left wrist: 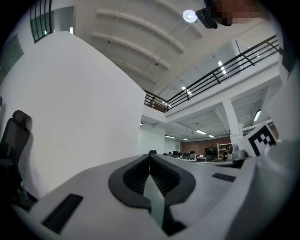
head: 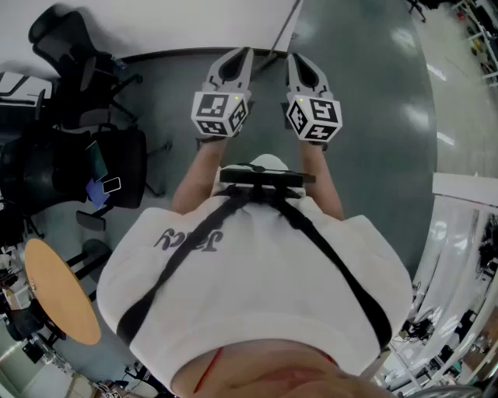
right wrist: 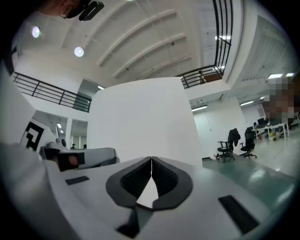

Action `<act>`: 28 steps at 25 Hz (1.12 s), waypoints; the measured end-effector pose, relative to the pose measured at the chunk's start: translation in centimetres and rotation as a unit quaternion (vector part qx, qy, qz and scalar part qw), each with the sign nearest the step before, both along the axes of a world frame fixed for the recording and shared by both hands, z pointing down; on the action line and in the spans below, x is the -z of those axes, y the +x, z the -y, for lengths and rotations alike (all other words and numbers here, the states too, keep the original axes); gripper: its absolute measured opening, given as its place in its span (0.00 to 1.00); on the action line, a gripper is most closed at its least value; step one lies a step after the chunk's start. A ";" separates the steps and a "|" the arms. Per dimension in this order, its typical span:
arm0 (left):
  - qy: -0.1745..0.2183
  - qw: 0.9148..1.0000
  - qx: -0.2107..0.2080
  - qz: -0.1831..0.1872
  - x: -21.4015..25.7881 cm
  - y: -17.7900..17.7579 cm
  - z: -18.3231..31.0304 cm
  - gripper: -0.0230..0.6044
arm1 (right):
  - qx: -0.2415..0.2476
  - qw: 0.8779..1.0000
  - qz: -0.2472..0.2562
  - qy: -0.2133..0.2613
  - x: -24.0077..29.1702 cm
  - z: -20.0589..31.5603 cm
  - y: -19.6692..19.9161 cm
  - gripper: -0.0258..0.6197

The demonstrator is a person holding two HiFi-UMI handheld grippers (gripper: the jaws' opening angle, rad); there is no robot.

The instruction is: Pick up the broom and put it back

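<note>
Holding two claws level and side by side, a person in a white shirt faced a white partition wall (head: 156,23) in the head view. The left gripper (head: 241,51) and right gripper (head: 296,59) pointed at the foot of that wall. A thin pale rod (head: 286,27) slanted at the wall's right end, just beyond the right gripper. It may have been the broom's handle, but no brush head showed, so the broom could not be placed for certain. Black office chairs (head: 74,54) stood left of the wall, and a round wooden table (head: 58,291) lay well back from it.

In the left gripper view, the ribbed pads met tip to tip with nothing held. The wall filled the left side, and a railed balcony (left wrist: 225,65) ran to its right. Only this view showed that upper level.

In the right gripper view, the jaws were likewise pressed together and empty. The wall stood dead ahead, with more chairs (right wrist: 236,143) well to its right. The head view did not show these. No broom appeared in either gripper view.

The pick-up looked not yet begun. Doing it well would likely mean confirming the rod was the handle, spreading one claw before reaching, and gripping the handle squarely so it would not swing.
</note>
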State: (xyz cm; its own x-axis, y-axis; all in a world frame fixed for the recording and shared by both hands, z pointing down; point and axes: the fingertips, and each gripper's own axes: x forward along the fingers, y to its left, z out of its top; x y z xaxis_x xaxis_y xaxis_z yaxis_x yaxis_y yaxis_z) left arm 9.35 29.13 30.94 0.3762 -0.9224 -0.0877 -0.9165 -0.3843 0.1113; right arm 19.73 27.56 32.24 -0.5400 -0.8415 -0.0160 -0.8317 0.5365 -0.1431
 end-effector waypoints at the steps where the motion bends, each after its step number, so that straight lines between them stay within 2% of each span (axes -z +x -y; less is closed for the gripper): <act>1: -0.002 1.000 0.003 0.001 -0.4 0.5 0.0 0.06 | 0.006 1.000 0.007 -0.006 -0.5 -0.2 0.3 0.05; 7: -0.018 1.000 0.018 0.003 -2.9 3.0 -1.0 0.06 | 0.026 0.999 0.026 -0.036 -3.4 -1.4 2.1 0.05; 14: -0.027 0.999 0.028 0.023 -4.1 4.2 -0.6 0.06 | 0.030 0.998 0.039 -0.040 -4.3 -0.1 3.9 0.05; 21: -0.040 0.999 0.025 0.021 -5.8 2.4 1.8 0.06 | 0.012 1.000 -0.010 -0.018 -4.4 3.4 2.5 0.05; 28: -0.039 0.999 0.004 0.012 -6.9 -1.1 10.2 0.06 | 0.007 1.000 -0.014 -0.017 -5.3 10.2 -1.1 0.05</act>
